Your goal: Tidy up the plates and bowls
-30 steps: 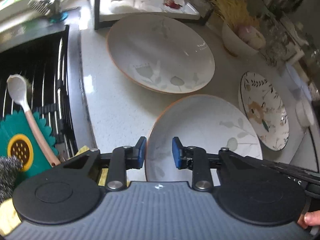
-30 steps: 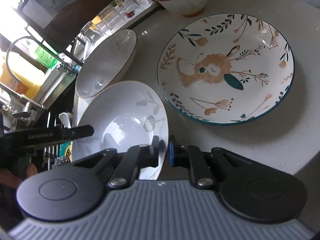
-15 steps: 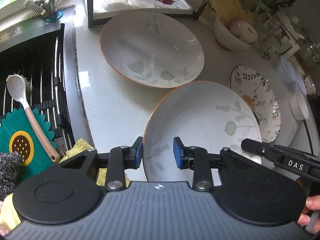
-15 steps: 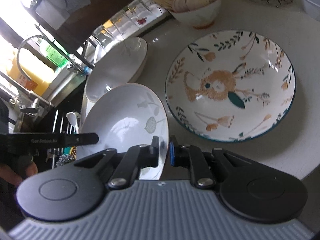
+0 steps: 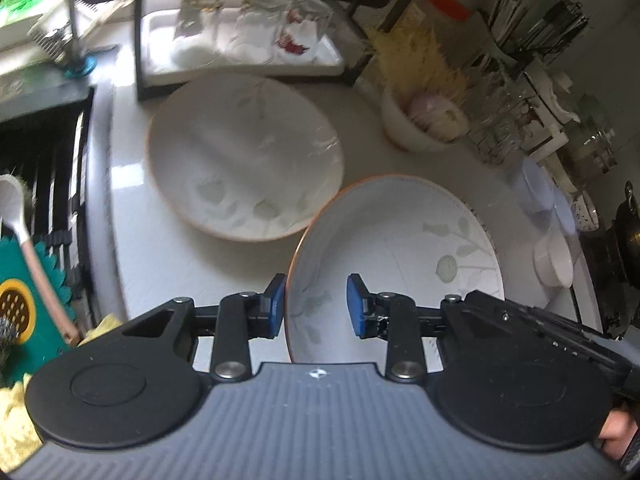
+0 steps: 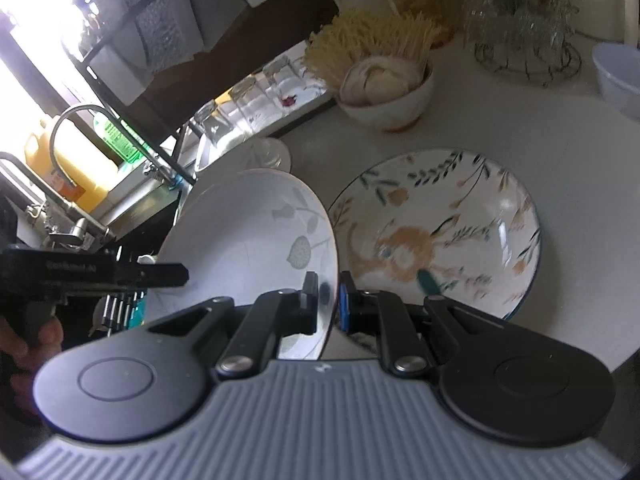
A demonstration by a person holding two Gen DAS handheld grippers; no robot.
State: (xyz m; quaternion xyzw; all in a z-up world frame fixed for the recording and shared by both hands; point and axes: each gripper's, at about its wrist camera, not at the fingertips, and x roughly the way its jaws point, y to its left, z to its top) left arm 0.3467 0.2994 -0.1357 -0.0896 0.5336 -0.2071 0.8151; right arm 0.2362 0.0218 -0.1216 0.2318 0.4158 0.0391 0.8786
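white bowl with orange rim, grey leaf print: tilted, lower centre of frame. second matching bowl flat on counter, upper centre. floral plate flat, centre right.

Each camera sits close behind its gripper and looks steeply down over the white stone counter. Both views share the tilted white leaf-printed bowl, seen from opposite sides.

Right claw clamping white bowl
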